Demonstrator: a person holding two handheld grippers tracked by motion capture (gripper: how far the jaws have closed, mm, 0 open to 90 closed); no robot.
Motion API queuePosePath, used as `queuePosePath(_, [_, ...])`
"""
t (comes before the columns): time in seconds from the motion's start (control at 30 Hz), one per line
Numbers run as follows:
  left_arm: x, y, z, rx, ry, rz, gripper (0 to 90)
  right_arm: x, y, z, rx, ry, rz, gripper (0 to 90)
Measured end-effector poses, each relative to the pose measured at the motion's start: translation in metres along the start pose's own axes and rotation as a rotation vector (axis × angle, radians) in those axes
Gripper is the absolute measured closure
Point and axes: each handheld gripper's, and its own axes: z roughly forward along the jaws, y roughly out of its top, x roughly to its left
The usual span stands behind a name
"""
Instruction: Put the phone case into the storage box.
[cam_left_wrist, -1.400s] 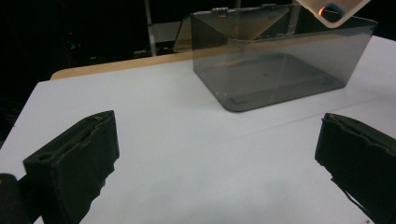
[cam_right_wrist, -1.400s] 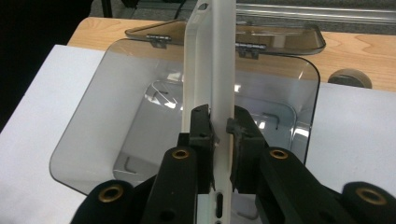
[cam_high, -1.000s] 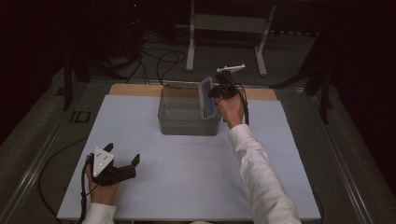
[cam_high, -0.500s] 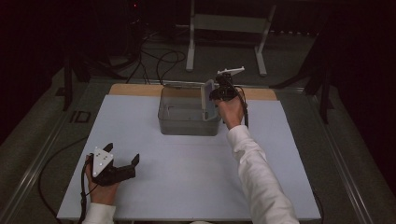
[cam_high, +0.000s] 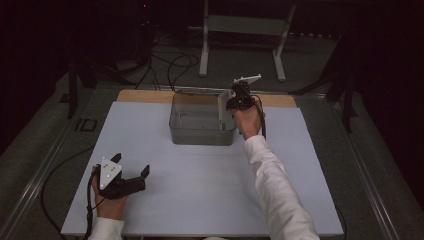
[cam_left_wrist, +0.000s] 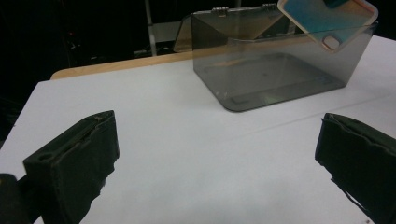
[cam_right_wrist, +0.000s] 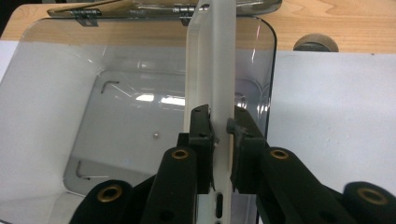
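Note:
A grey see-through bin (cam_high: 200, 137) stands open at the back middle of the white table (cam_high: 200, 200). My right gripper (cam_high: 231, 102) hangs over the bin's right side, shut on a phone case (cam_high: 223, 102) held edge-on. In the right gripper view the case's frosted rim (cam_right_wrist: 212, 60) runs up between the jaws (cam_right_wrist: 219, 123), above the bin's inside (cam_right_wrist: 46, 107). The left gripper view shows the case's blue and orange face (cam_left_wrist: 322, 18) tilted at the bin's (cam_left_wrist: 280, 79) top edge. My left gripper (cam_high: 132, 165) rests at the front left, open (cam_left_wrist: 215, 154), nothing between its jaws.
The bin's hinged lid (cam_right_wrist: 163, 7) lies folded back onto a wooden board (cam_high: 145, 96) along the table's far edge. The board has a round cable hole (cam_right_wrist: 315, 43). A metal stand (cam_high: 242, 25) and floor cables (cam_high: 170, 62) sit beyond the table.
The case has turned from showing its blue face to standing edge-on, and my right gripper has shifted slightly over the bin's right side. The left gripper has kept still.

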Motion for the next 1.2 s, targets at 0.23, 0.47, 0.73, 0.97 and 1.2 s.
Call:
queuePosePath(0.23, [0.0, 0.0, 0.0, 0.0, 0.001, 0.001, 0.5, 0.0, -0.002, 0.005, 0.012, -0.007, 0.001, 81.2])
queuePosePath(0.47, [0.0, 0.0, 0.0, -0.001, 0.002, 0.002, 0.5, 0.002, -0.004, 0.01, 0.024, -0.012, -0.01, 81.0])
queuePosePath(0.73, [0.001, 0.0, -0.001, -0.002, 0.004, 0.001, 0.5, 0.004, -0.008, 0.018, 0.042, -0.024, -0.019, 80.9])
queuePosePath(0.97, [0.001, 0.0, 0.0, 0.002, 0.004, 0.004, 0.5, 0.002, -0.01, 0.022, 0.05, -0.027, -0.015, 80.8])
queuePosePath(1.2, [0.0, 0.0, 0.0, 0.0, 0.003, 0.003, 0.5, 0.0, -0.011, 0.025, 0.059, -0.05, -0.019, 80.6])
